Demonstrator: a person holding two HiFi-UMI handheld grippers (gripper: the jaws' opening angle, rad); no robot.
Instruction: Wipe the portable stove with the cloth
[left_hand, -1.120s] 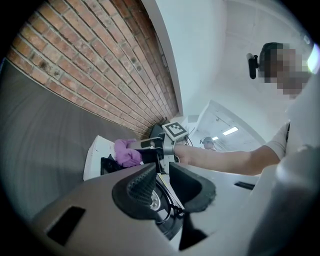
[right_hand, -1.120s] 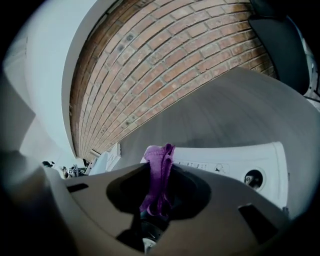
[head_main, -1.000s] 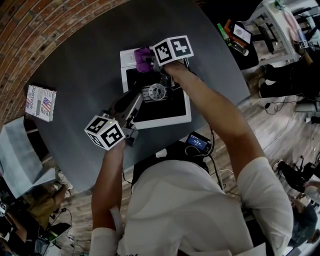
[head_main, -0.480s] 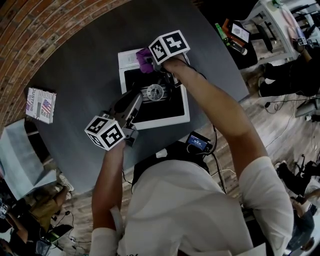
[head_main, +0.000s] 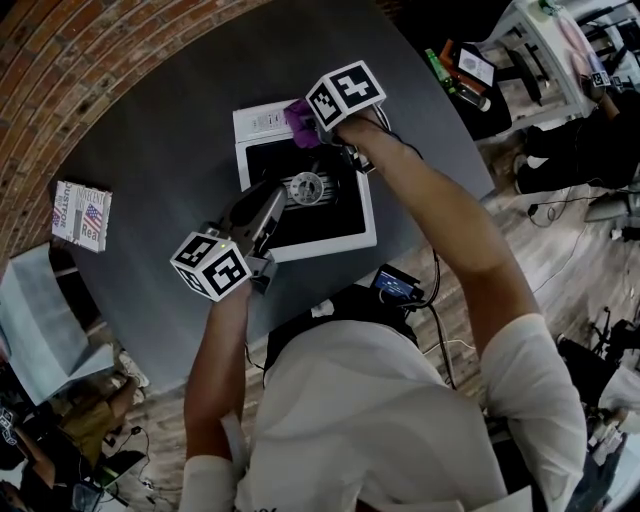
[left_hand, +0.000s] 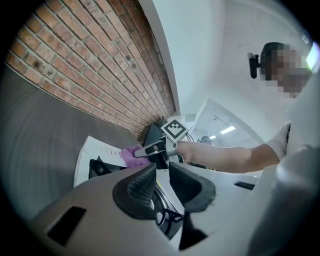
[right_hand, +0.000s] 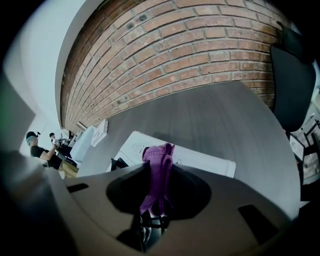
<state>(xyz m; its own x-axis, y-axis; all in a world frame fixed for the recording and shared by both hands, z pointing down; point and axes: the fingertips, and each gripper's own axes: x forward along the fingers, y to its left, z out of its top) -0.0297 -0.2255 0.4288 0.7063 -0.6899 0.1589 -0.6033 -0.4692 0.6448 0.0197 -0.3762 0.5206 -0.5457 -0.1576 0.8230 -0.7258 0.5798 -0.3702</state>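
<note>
The portable stove (head_main: 358, 232) is white with a black top and a round burner (head_main: 306, 186), and it sits in the middle of the dark round table. My right gripper (head_main: 310, 125) is shut on a purple cloth (head_main: 299, 120) and presses it on the stove's far white edge. In the right gripper view the cloth (right_hand: 157, 162) hangs between the jaws over the stove (right_hand: 200, 157). My left gripper (head_main: 268, 200) rests over the stove's near left side. Its jaws (left_hand: 162, 175) stand a little apart with nothing between them. The left gripper view also shows the cloth (left_hand: 131, 154) and the right gripper (left_hand: 150, 149).
A printed box (head_main: 82, 210) lies at the table's left side. A grey chair (head_main: 40, 320) stands beyond the left edge. A small blue-lit device (head_main: 397, 285) hangs at the near table edge with cables. Brick wall runs behind the table.
My right gripper has slid the purple cloth a little to the right along the stove's far edge. The left gripper has stayed where it was.
</note>
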